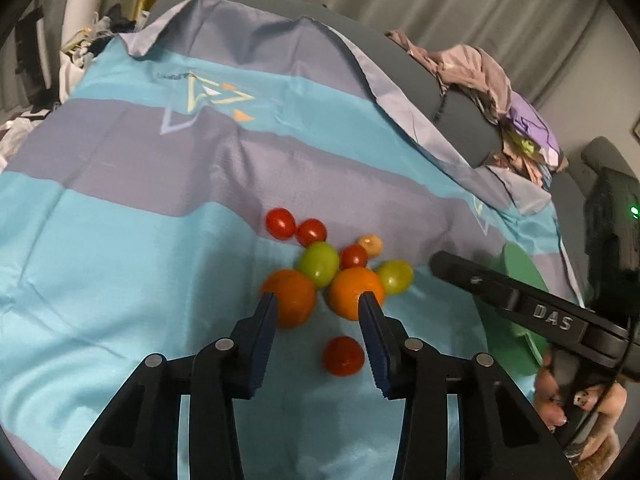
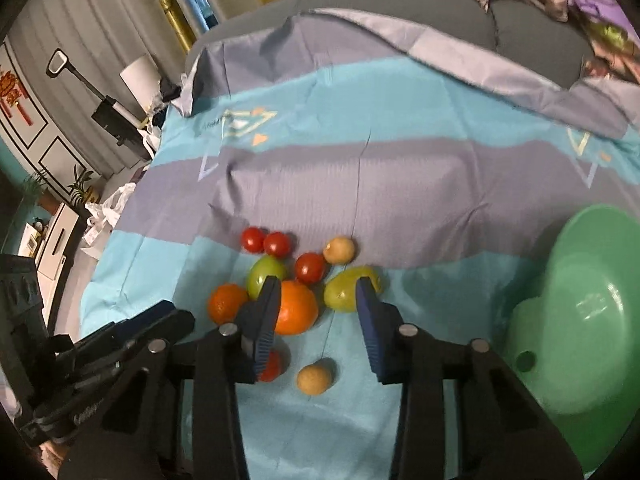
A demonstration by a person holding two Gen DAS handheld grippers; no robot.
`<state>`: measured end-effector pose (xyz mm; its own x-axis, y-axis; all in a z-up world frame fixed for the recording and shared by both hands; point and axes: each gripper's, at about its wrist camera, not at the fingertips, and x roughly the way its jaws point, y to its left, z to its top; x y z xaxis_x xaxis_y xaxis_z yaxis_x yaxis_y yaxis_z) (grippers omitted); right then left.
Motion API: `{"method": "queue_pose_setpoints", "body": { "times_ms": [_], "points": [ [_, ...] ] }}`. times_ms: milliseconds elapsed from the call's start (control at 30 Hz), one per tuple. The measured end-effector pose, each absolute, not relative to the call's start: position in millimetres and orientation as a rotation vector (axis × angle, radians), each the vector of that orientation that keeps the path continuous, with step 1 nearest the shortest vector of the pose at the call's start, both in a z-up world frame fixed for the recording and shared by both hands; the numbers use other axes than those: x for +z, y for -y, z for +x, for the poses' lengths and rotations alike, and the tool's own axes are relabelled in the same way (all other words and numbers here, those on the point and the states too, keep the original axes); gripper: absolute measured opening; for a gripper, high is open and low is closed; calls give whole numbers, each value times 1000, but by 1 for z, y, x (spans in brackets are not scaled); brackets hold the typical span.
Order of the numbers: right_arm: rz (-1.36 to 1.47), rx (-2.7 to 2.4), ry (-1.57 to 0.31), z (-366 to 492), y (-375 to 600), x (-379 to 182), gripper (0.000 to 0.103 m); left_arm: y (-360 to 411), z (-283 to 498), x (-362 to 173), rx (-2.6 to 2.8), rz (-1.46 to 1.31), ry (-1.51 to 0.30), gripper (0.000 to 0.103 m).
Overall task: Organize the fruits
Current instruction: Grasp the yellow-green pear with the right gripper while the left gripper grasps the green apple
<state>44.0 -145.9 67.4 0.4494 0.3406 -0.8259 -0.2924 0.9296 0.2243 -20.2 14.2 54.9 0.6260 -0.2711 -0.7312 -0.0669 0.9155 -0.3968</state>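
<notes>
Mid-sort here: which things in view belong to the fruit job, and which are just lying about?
Job:
oranges
green fruits
red tomatoes
small tan fruits
green bowl
left gripper and right gripper, both open and empty

Lying about:
striped bedsheet
heap of clothes
floor lamp

The bedsheet [image 2: 400, 184] is showing as matt woven cloth, creased in soft folds. The cherry tomatoes [image 2: 266, 241] are gleaming, glossy and smooth, while the oranges [image 1: 290, 298] are looking duller, perhaps faintly pitted. The green bowl [image 2: 580, 320] is reading as smooth, slightly shiny plastic. The finger pads [image 1: 264, 344] are appearing ribbed and matt.
</notes>
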Motion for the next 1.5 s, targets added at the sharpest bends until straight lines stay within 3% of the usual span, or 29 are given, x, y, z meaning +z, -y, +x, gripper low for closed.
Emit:
{"method": "queue_pose_setpoints", "body": {
  "times_ms": [467,767,1167,1267,1367,1500],
  "points": [
    [111,250,-1142,76,151,41,42,-14,15,50,-113,-347,-962,44],
    [129,221,-1190,84,147,27,42,-1,56,27,-170,-309,-1128,44],
    [186,241,-1211,94,151,15,44,-5,65,12,-151,-371,-1127,42],
    [215,268,-1244,94,148,9,44,-7,66,6,-125,-366,-1134,36],
    [208,273,-1232,93,145,8,38,-3,65,7,-110,-334,-1117,34],
    [213,278,-1206,90,145,8,38,0,62,7,-99,-322,-1100,34]
  ]
}}
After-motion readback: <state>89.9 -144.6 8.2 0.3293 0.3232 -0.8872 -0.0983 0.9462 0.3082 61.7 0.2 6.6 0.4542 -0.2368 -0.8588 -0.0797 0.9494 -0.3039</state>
